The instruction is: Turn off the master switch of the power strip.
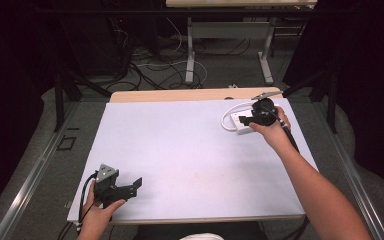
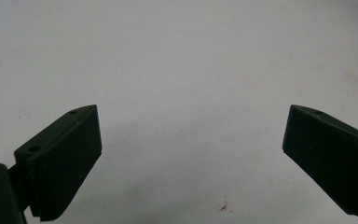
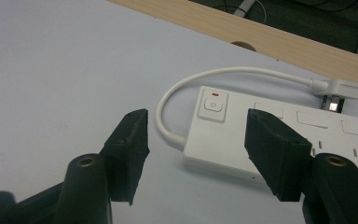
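Observation:
A white power strip (image 3: pixel 279 135) lies at the far right of the white table; in the high view the power strip (image 1: pixel 241 123) is partly hidden by my right gripper (image 1: pixel 250 120). Its power button (image 3: pixel 213 105) has a small red mark above it. A white cord (image 3: pixel 205 79) loops from its end to a white plug (image 3: pixel 338 88) beside the strip. In the right gripper view my right gripper (image 3: pixel 196 140) is open, its jaws straddling the button end, just above it. My left gripper (image 1: pixel 132 186) rests at the near left, open over bare table (image 2: pixel 191 70), holding nothing.
A light wooden strip (image 1: pixel 180 95) runs along the table's far edge. Beyond it on the floor are tangled cables (image 1: pixel 150 70) and the white legs of another table (image 1: pixel 190 55). Dark curtains stand on both sides.

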The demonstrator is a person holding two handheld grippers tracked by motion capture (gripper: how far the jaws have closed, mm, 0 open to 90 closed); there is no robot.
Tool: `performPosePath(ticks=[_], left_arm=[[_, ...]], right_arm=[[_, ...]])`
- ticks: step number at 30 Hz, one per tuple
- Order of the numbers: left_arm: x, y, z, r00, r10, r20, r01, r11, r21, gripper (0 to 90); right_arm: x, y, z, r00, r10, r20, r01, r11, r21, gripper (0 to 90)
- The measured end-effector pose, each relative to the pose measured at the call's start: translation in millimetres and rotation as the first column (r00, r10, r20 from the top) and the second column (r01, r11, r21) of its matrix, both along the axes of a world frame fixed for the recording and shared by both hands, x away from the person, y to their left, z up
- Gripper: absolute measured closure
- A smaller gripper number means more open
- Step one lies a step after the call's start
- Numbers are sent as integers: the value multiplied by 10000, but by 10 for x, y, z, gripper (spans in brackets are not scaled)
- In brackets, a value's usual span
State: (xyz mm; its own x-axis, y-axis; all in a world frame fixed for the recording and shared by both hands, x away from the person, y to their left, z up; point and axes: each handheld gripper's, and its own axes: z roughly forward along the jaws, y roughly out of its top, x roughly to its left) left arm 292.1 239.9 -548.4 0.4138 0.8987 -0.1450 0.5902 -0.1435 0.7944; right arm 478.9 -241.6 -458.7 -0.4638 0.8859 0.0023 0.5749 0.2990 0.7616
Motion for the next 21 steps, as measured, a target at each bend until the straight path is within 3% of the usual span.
performPosePath(ticks=[5, 13, 21], left_arm=[[10, 1, -8, 10000, -1, -52, 1, 10000, 33, 44], [13, 0, -17, 10000, -1, -59, 1, 10000, 32, 45], [7, 29, -17, 10000, 52, -59, -52, 10000, 19, 45]], right_arm=[[98, 29, 12, 9996, -186, -197, 188, 9998, 114, 382], [249, 114, 43, 9995, -257, -159, 257, 9997, 17, 364], [345, 154, -20, 9994, -300, -198, 300, 9995, 9, 362]])
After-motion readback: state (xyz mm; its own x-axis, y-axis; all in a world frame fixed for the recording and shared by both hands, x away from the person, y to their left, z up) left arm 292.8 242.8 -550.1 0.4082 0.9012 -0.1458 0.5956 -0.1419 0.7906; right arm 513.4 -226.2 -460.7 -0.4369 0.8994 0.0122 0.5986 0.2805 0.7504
